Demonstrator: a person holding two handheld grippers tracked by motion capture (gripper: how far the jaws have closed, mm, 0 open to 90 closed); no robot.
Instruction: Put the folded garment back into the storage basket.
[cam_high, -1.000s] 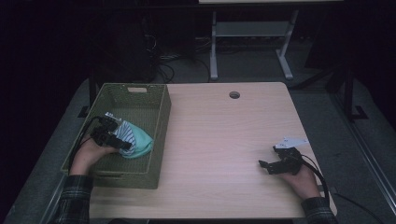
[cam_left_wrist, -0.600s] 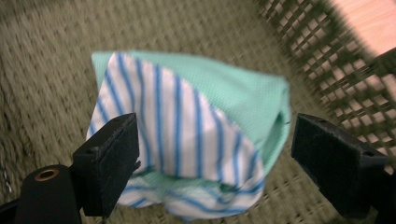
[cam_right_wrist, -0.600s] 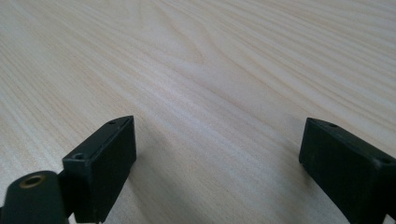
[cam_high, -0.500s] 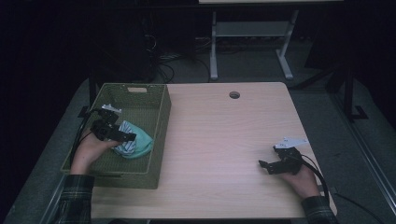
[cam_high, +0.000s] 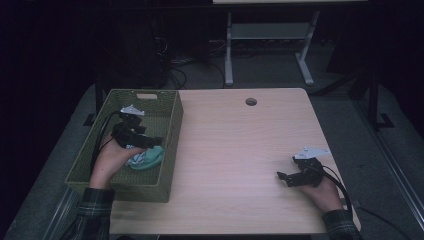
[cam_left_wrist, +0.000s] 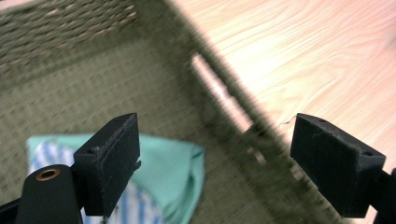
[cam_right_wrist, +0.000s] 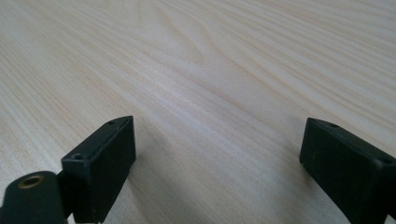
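cloth (cam_left_wrist: 180, 170) mint, blue-white striped; basket (cam_high: 172, 125) olive; table (cam_high: 240, 150) pale wood

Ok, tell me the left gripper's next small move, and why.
Probably lift the left gripper up and out of the green basket. Its jaws stand wide open and empty, and the teal and striped cloth already lies on the basket floor, so the drop looks done.

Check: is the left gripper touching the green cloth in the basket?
Apart. The left gripper view shows the left gripper open, with the green cloth lying below on the basket floor.
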